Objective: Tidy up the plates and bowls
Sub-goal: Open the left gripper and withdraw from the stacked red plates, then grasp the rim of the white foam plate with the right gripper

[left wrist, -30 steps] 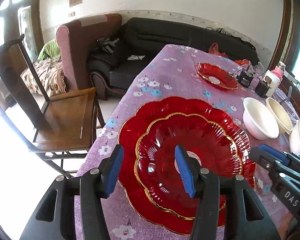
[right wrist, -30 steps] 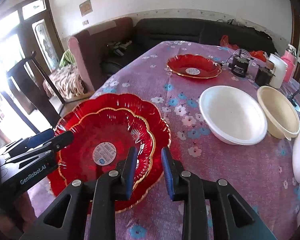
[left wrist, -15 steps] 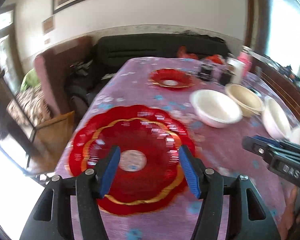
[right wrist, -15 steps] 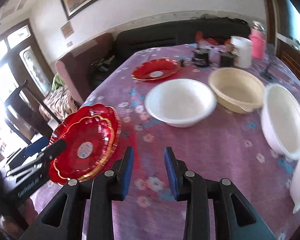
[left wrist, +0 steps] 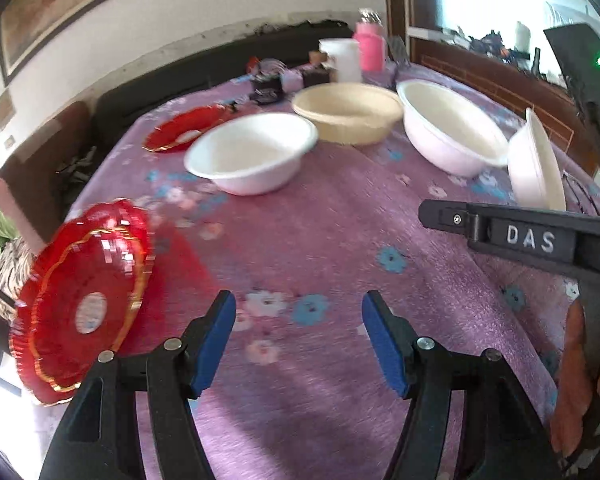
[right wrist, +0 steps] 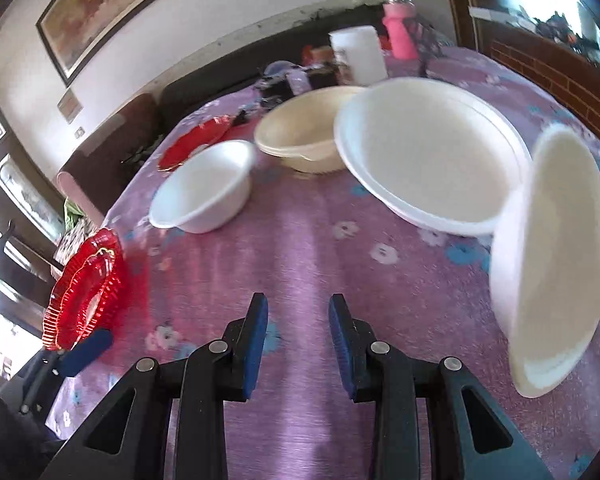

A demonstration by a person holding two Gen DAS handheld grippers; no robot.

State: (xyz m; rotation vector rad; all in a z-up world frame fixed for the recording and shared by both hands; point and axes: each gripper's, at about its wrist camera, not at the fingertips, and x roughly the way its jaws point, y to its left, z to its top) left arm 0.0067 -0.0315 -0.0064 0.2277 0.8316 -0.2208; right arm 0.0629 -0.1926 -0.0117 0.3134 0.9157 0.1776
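Observation:
Two red scalloped plates (left wrist: 84,304) lie stacked at the table's left edge, also in the right wrist view as stacked red plates (right wrist: 86,300). A smaller red plate (left wrist: 184,128) sits further back. A white bowl (left wrist: 252,152), a cream bowl (left wrist: 348,112), a large white bowl (left wrist: 448,128) and another white bowl (left wrist: 536,168) stand in a row to the right. My left gripper (left wrist: 299,304) hovers over bare cloth, its jaws opening with nothing between them. My right gripper (right wrist: 298,308) is open and empty, with the nearest white bowl (right wrist: 552,260) to its right.
The table (left wrist: 320,240) has a purple flowered cloth. A white cup (left wrist: 346,60), a pink bottle (left wrist: 370,50) and small dark items crowd its far end. A black sofa and an armchair stand behind, a wooden sideboard to the right.
Both grippers have swung right, away from the stacked red plates and toward the bowls. The left jaws have widened; the right jaws have opened slightly.

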